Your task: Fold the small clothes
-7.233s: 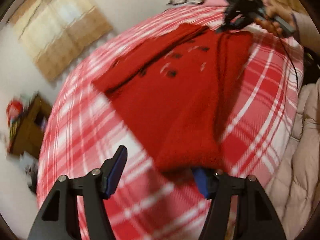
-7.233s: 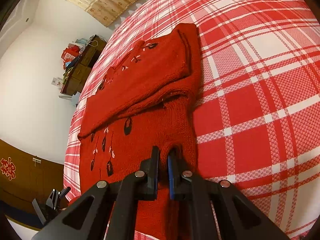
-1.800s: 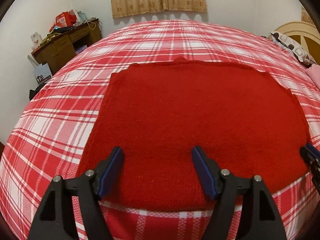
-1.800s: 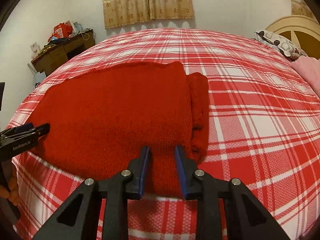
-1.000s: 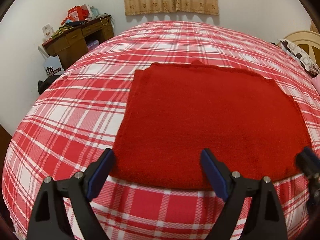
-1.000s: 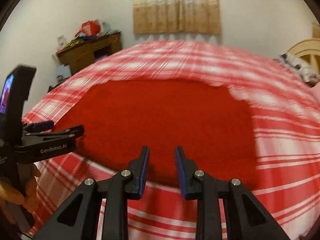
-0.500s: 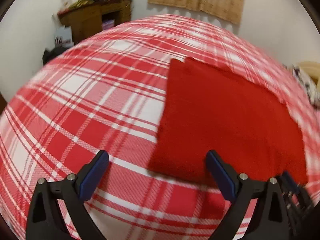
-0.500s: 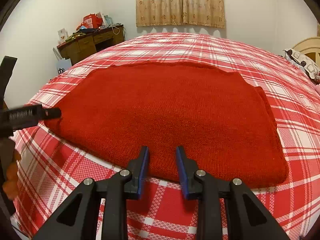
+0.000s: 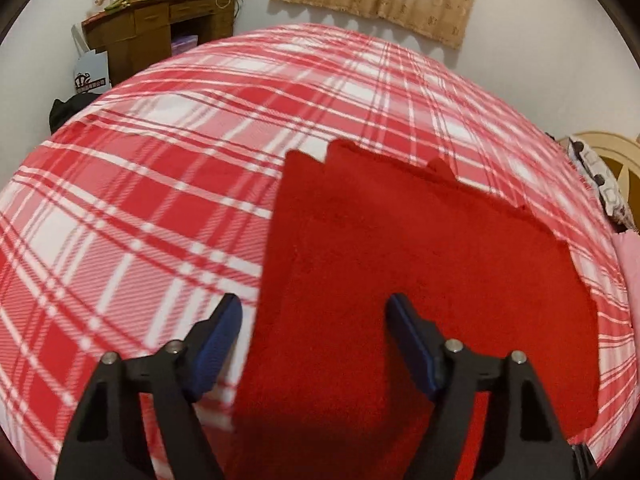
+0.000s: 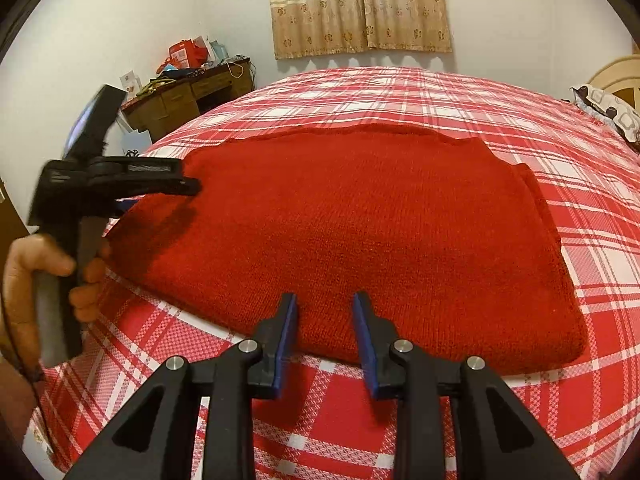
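Note:
A red knitted sweater (image 9: 420,260) lies folded into a flat rectangle on the plaid bed; the right wrist view shows it (image 10: 360,220) whole. My left gripper (image 9: 312,310) hovers over the sweater's left edge with its jaws closing. That edge lies between the blue pads, which do not touch it. In the right wrist view a hand (image 10: 36,264) holds the left gripper (image 10: 188,184) at the sweater's left side. My right gripper (image 10: 325,300) stands open by a narrow gap over the sweater's near edge, gripping nothing.
The red and white plaid sheet (image 9: 140,168) covers the whole bed (image 10: 540,112). A cluttered wooden desk (image 10: 188,92) stands against the far left wall. A curtain (image 10: 360,8) hangs behind. A patterned pillow (image 10: 608,112) and a headboard (image 9: 600,152) are at the right.
My left gripper has swung in over the sweater's left edge and its jaws have narrowed. The right gripper has hardly moved.

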Motion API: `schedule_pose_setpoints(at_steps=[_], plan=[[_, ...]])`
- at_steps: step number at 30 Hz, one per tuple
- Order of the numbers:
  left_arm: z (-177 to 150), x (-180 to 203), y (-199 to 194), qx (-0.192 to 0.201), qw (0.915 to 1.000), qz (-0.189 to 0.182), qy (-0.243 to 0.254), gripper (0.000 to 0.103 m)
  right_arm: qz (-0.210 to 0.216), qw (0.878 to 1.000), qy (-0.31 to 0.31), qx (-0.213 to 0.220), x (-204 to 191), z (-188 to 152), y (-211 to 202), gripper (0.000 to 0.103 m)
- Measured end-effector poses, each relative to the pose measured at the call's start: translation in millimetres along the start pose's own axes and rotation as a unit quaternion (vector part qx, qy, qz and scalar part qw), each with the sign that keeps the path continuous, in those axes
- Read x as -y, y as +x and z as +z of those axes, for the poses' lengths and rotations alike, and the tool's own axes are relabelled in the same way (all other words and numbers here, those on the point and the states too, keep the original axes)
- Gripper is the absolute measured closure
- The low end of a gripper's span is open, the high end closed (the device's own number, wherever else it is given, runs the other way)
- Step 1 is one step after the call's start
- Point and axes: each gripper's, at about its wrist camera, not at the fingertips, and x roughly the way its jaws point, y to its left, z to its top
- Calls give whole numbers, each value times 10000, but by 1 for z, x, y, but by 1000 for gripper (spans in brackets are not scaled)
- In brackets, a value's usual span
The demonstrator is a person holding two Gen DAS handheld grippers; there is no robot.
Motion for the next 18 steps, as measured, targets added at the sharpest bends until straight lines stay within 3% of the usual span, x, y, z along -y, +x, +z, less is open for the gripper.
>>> schedule_pose_setpoints(at_steps=[4, 7, 13, 18], plan=[[1, 6, 1, 88, 9999, 86, 32, 26, -30, 10000, -3, -63, -1, 2, 0, 72], [1, 8, -1, 100, 9998, -20, 150, 38, 78, 9999, 87, -112, 1, 12, -3, 73], [1, 8, 1, 137, 9998, 18, 109, 37, 143, 9994, -3, 329, -11, 65, -1, 73], [0, 7, 1, 133, 9999, 27, 63, 35, -41, 9999, -29, 137, -22, 92, 45, 73]])
